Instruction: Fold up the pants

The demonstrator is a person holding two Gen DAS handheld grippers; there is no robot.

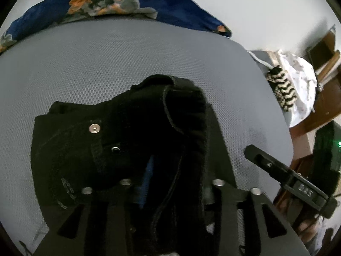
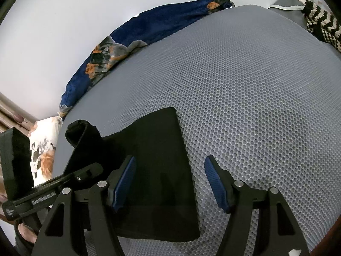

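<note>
The black pants (image 2: 157, 170) lie on a grey mesh mattress (image 2: 245, 98). In the left wrist view the waist end with a metal snap button (image 1: 94, 128) lies flat, and a fold of the pants (image 1: 183, 132) drapes over my left gripper (image 1: 170, 183), which is shut on the fabric and lifts it. My right gripper (image 2: 169, 183) is open and empty, its blue pads (image 2: 124, 183) hovering over the flat folded part of the pants. The left gripper (image 2: 85, 172) also shows at the left of the right wrist view, with lifted fabric (image 2: 83, 132) above it.
A blue floral blanket (image 1: 119, 4) lies along the far edge against a white wall. A black-and-cream knitted item (image 1: 283, 89) and white cloth (image 1: 302, 76) sit at the right, beside wooden furniture (image 1: 326, 98). A floral pillow (image 2: 42, 149) lies at the left.
</note>
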